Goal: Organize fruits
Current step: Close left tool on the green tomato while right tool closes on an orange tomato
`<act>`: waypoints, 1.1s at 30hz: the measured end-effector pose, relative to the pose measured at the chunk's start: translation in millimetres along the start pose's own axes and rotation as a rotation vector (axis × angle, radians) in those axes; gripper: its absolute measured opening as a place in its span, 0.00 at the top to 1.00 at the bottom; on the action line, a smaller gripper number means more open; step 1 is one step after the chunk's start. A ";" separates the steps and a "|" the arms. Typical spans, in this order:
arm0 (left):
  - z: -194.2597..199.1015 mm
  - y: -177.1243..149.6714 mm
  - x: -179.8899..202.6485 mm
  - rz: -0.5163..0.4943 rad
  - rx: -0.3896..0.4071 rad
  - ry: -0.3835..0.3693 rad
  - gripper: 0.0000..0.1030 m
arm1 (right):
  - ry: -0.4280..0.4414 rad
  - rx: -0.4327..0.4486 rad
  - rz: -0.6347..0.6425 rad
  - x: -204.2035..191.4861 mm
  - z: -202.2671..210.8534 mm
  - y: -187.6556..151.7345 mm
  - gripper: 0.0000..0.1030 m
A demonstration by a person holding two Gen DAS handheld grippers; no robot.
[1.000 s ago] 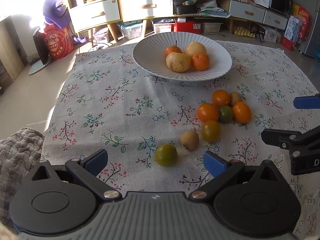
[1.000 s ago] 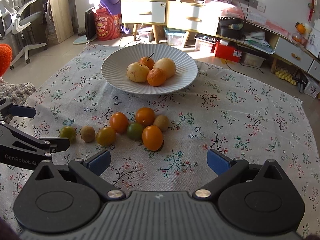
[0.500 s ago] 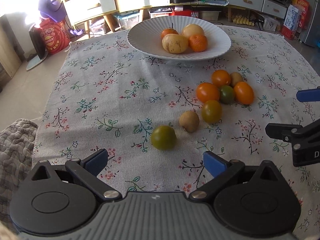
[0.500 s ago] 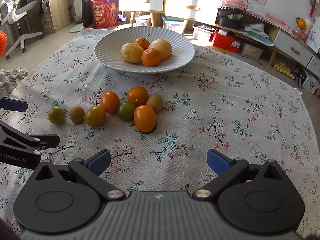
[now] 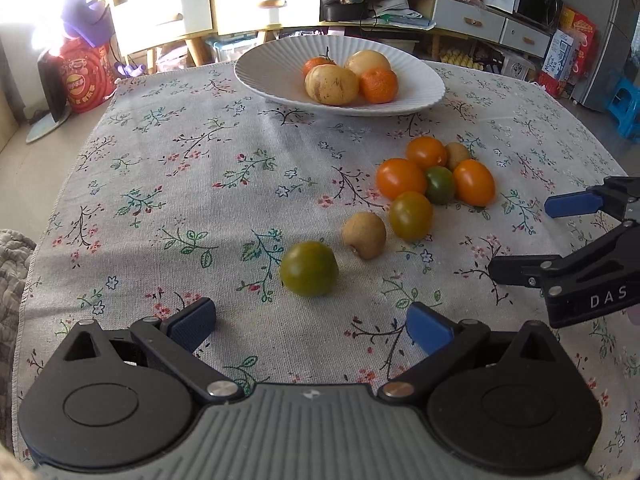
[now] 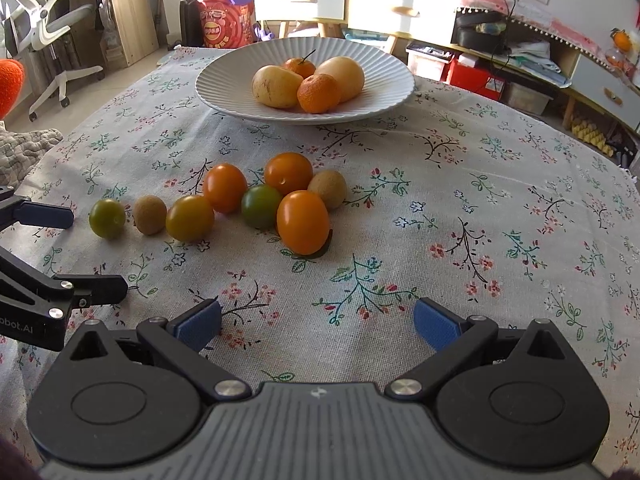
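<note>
White letters "DAS" stand on the black body of the right hand-held gripper [image 5: 568,236] (cut off at the picture's edge); in the right wrist view the left hand-held gripper [image 6: 68,248] bears "obot.AI", its start cut off

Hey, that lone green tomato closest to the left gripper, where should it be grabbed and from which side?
Grip the green tomato across its round middle, coming straight in from the near side with the left gripper, whose open jaws already frame it. It sits apart from the kiwi on flat cloth, so both flanks look free for the fingers.
</note>
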State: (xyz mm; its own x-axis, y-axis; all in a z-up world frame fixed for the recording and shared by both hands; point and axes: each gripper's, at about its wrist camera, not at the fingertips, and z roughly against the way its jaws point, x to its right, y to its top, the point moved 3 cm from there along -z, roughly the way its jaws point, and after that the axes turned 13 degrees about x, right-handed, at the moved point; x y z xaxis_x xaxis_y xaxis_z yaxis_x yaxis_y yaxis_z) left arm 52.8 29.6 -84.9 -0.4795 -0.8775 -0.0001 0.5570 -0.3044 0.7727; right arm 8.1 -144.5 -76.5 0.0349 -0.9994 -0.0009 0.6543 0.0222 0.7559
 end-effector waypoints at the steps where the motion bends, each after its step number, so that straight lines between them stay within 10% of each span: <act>1: -0.3 -1.3 0.7 -0.010 0.015 -0.002 0.01 | -0.002 0.007 0.004 0.2 -0.4 -0.7 0.01; 20: 1.4 -9.8 2.0 -0.027 0.144 -0.010 0.01 | -0.009 0.127 0.028 1.8 -1.7 -4.9 0.00; 33: 3.4 -2.4 7.8 -0.031 0.149 -0.057 0.38 | -0.025 0.150 0.012 4.5 -8.6 10.6 0.24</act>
State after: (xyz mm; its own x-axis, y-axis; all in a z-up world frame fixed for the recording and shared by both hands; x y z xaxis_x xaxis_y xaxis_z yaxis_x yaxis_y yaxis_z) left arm 45.5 24.7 -84.6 -0.5352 -0.8447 0.0077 0.4364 -0.2686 0.8587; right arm 21.7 -148.6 -74.1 0.0218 -0.9995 0.0233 0.5340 0.0313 0.8449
